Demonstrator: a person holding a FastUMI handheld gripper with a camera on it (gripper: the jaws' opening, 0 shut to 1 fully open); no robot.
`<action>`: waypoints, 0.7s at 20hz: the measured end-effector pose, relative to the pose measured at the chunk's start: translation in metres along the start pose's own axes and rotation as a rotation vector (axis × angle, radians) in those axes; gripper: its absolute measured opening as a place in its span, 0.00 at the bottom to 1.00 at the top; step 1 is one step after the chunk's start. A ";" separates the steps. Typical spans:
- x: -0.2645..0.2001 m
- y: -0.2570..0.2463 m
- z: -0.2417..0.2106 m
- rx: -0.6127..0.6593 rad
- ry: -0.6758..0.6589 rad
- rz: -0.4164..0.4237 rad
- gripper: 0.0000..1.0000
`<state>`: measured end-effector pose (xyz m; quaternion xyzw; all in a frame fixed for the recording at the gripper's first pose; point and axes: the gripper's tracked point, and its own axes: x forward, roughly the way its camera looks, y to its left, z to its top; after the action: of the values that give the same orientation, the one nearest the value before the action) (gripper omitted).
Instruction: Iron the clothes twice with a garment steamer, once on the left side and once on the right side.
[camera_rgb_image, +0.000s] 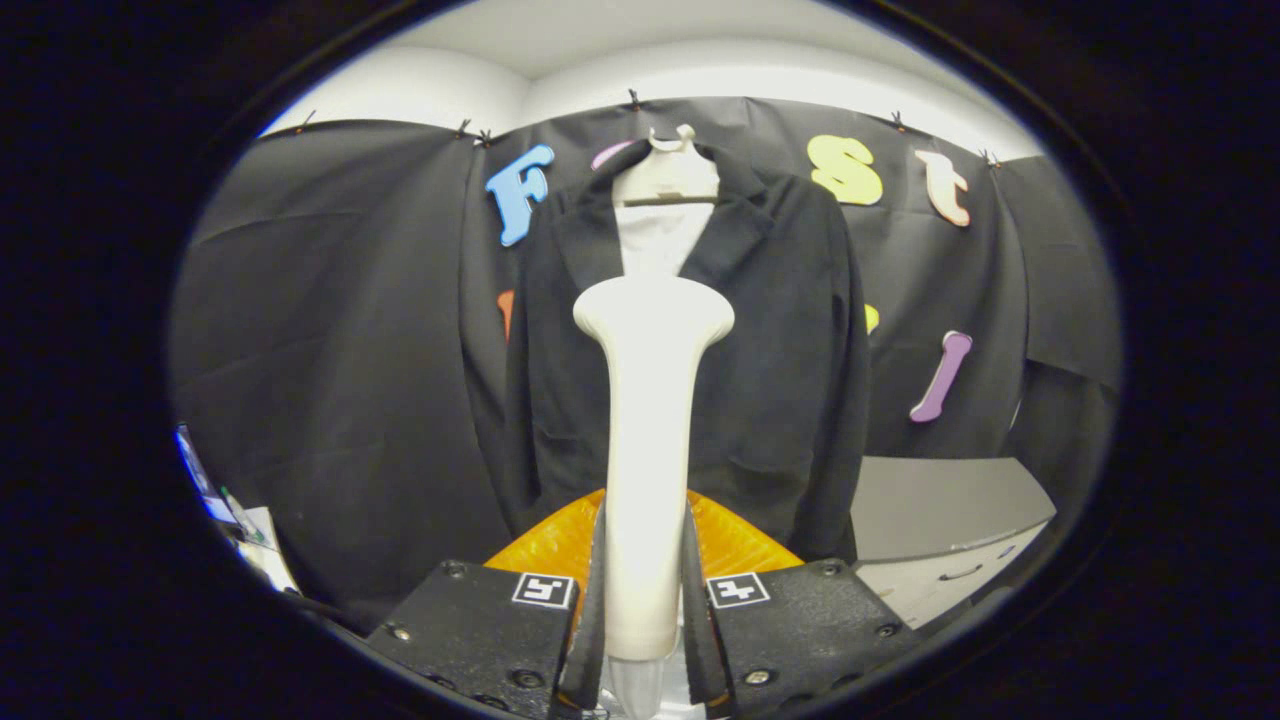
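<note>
Cream steamer (648, 440) clenched upright in claw (645, 600), head just short of black jacket (780, 350) on hanger (668, 175). Risk: handle slips btwn 2 fingers, head tilts off fabric mid-pass.

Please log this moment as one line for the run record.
fingers shut on steamer | steamer upright, centred before jacket | contact: cannot tell

Hand-held gripper (645, 600) clamps the upright steamer (650, 420) before the hanging black jacket (780, 350).

one steamer (650, 420), one jacket (790, 330), perhaps one hanger (668, 172)
</note>
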<state>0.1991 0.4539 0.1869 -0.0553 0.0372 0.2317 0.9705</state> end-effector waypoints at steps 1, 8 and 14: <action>0.001 0.009 0.008 -0.004 -0.014 0.010 0.35; 0.022 0.077 0.060 -0.053 -0.085 0.054 0.35; 0.056 0.094 0.076 -0.066 -0.077 0.035 0.35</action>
<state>0.2101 0.5715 0.2484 -0.0778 -0.0069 0.2516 0.9647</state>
